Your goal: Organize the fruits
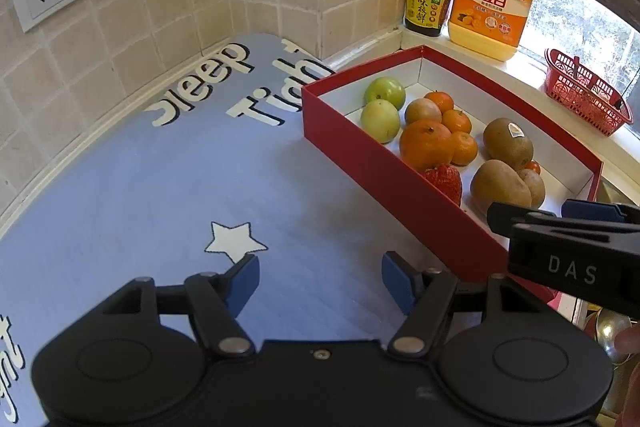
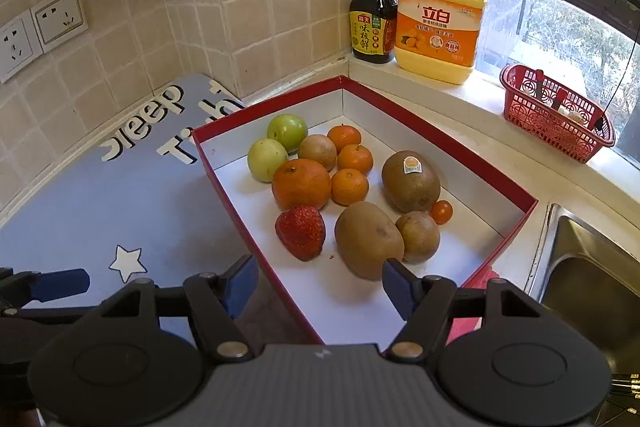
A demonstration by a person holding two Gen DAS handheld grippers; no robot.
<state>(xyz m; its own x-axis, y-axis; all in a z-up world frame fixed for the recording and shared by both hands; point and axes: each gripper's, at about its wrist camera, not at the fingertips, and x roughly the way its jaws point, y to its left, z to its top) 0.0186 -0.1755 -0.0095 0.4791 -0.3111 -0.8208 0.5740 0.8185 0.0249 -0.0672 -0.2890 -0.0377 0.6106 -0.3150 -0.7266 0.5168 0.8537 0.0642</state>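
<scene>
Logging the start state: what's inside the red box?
In the red box: two green fruits, big orange, three small ones, strawberry, brown fruits, cherry tomato. Nothing visibly hidden.

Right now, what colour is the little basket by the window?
The little basket is red, with a lattice pattern on its sides. It shows best in the right wrist view.
</scene>
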